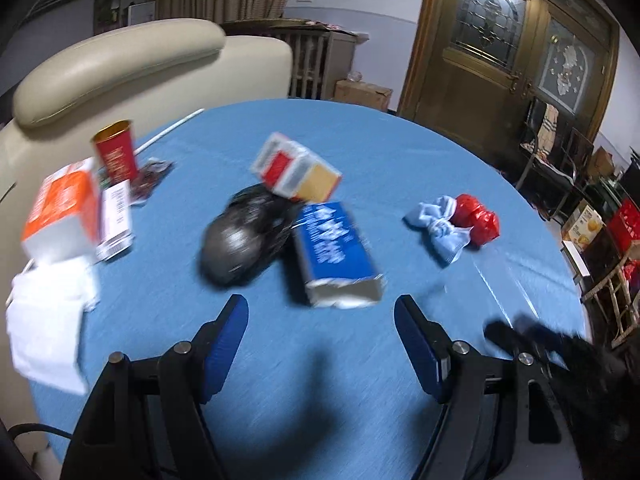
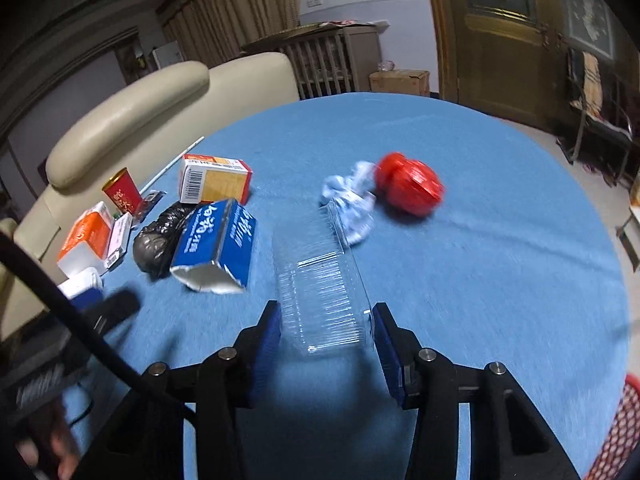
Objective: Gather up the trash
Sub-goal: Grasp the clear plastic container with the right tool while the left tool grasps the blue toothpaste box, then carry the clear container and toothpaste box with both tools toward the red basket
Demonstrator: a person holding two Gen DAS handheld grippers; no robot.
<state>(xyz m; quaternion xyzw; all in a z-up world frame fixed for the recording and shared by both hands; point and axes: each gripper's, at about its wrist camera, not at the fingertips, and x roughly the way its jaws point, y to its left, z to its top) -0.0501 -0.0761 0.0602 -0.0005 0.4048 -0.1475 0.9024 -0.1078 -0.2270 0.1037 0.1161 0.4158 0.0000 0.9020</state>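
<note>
Blue cloth covered the round table (image 2: 480, 240). The right gripper (image 2: 325, 332) had a clear plastic box (image 2: 320, 292) between its fingers, both touching its sides. The left gripper (image 1: 320, 320) was wide open, holding nothing, just before a blue carton (image 1: 336, 252) beside a black bag (image 1: 244, 236).
</note>
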